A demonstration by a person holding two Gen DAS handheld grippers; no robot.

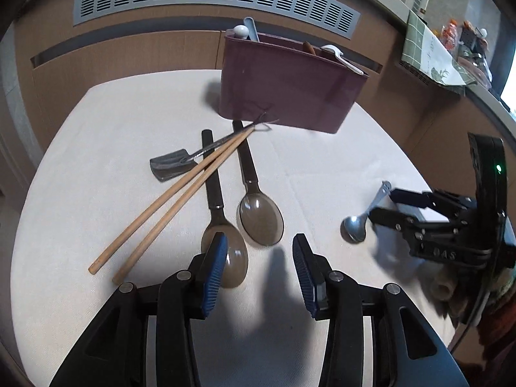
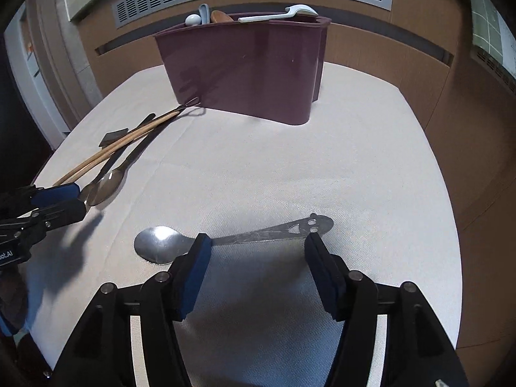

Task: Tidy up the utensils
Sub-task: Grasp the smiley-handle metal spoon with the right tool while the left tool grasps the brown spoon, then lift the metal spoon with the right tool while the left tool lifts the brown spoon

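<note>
Both grippers tilt down over the surface (image 2: 371,167), released. The left gripper (image 1: 261,258) hovers by two dark spoons (image 1: 261,222) and two chopsticks (image 1: 180,193); the right gripper (image 2: 258,251) straddles one steel spoon (image 2: 161,243). A holder (image 2: 245,64) stands behind.

A utensil holder (image 2: 245,67) is being kept near the table's (image 2: 354,167) far edge, with spoons (image 2: 277,14) standing in it. Before it, toward the left edge, chopsticks (image 1: 174,193) are being carried across two spoons (image 1: 225,213). A metal spoon (image 2: 225,240) is lying nearer the right edge.
</note>
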